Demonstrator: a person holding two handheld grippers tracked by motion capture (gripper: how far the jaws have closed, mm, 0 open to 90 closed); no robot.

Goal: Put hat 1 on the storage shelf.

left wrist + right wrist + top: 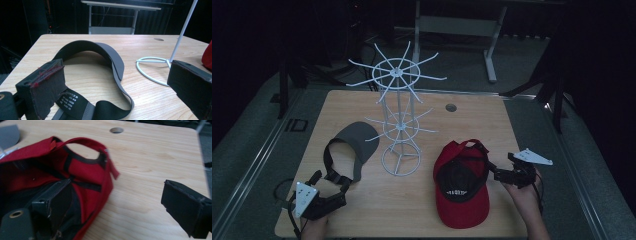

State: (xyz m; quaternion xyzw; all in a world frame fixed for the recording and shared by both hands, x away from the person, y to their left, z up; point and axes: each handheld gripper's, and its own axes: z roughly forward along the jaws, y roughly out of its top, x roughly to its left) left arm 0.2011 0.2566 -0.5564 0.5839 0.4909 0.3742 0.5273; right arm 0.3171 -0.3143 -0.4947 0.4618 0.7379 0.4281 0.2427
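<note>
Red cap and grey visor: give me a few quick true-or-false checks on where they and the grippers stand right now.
1. The red cap lies upside down on the table. True.
2. The grey visor hangs on the white wire rack. False: it lies on the table beside the rack.
3. The right gripper has its jaws open at the cap's edge. True.
4. The left gripper is shut on the visor's strap. False: its jaws are open around it.

White wire rack (399, 120) on wooden table (472, 117)

A white wire rack (398, 120) stands between a grey visor (354, 145) and a red cap (462, 185), a gripper at each.
</note>
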